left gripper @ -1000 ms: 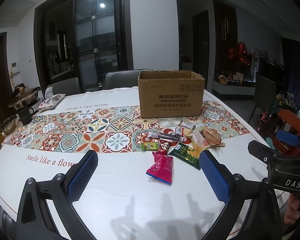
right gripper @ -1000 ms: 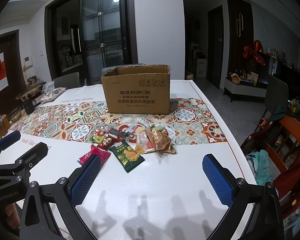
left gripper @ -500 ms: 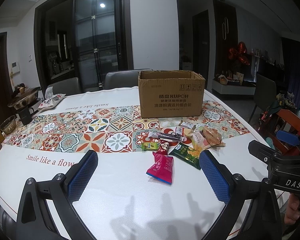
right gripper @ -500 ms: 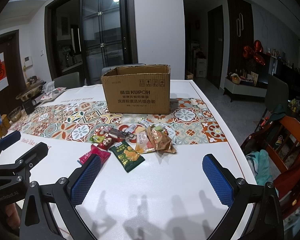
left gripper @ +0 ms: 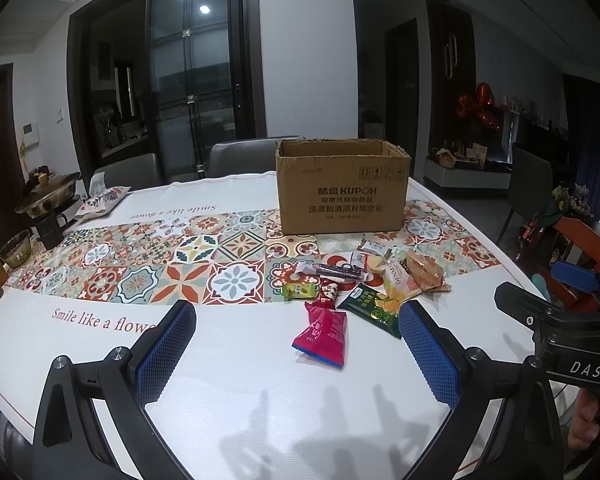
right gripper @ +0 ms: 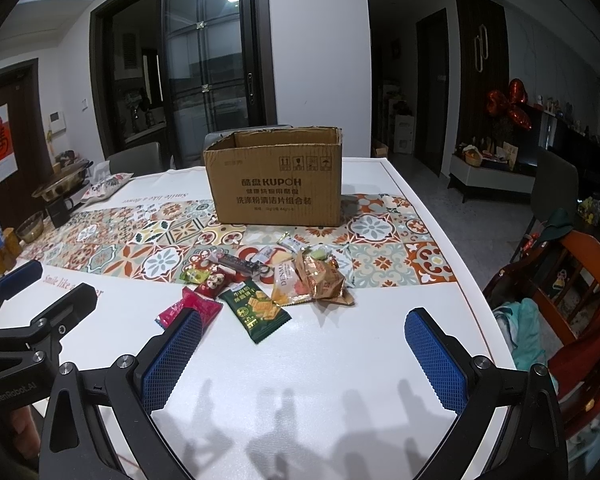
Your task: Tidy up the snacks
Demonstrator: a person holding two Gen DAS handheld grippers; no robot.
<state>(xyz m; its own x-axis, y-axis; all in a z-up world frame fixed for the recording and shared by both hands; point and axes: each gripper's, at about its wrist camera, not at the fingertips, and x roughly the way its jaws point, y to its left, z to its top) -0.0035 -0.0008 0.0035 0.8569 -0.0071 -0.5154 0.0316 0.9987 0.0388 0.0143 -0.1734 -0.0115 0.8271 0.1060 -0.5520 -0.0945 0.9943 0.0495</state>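
An open brown cardboard box stands on the patterned runner. Several snack packets lie in a loose pile in front of it: a pink packet, a dark green cracker packet, a golden-brown packet and smaller ones. My left gripper is open and empty, low over the white table, with the pink packet between and beyond its fingers. My right gripper is open and empty, just short of the green packet.
The white table has a tiled runner across its middle. A pot, a cup and a bowl stand at the far left edge. Grey chairs stand behind the table. An orange wooden chair with clothes stands at the right.
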